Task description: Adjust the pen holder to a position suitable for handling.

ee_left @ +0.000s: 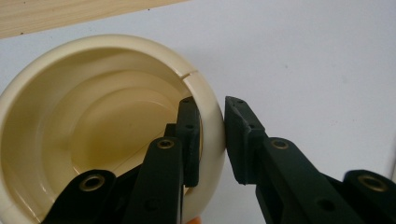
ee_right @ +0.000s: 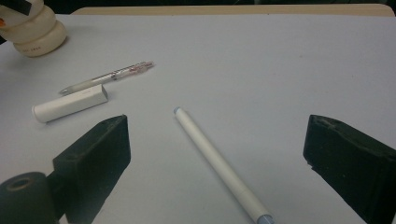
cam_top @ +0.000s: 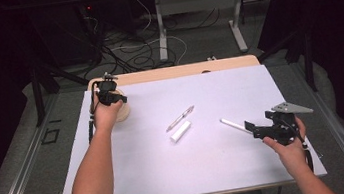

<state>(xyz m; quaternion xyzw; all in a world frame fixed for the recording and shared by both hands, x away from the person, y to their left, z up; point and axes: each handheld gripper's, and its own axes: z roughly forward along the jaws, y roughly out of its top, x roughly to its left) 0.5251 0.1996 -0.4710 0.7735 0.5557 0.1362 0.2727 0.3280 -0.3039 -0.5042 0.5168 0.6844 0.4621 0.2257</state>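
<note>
1. Pale sheet covers the worktop (cam_top: 239, 88), with a wooden edge along the far side.
2. At about ten o'clock on the sheet stands a cream cup (ee_left: 93, 116); the left tongs (ee_left: 212, 140) are clamped on its rim – one jaw inside, one outside.
3. Right tongs (ee_right: 217, 158), at four o'clock, stand wide apart around a white pen (ee_right: 219, 163) without touching it.
4. Near the middle lie a clear pen (cam_top: 180, 118) and a white cap (cam_top: 180, 131) – side by side.
</note>
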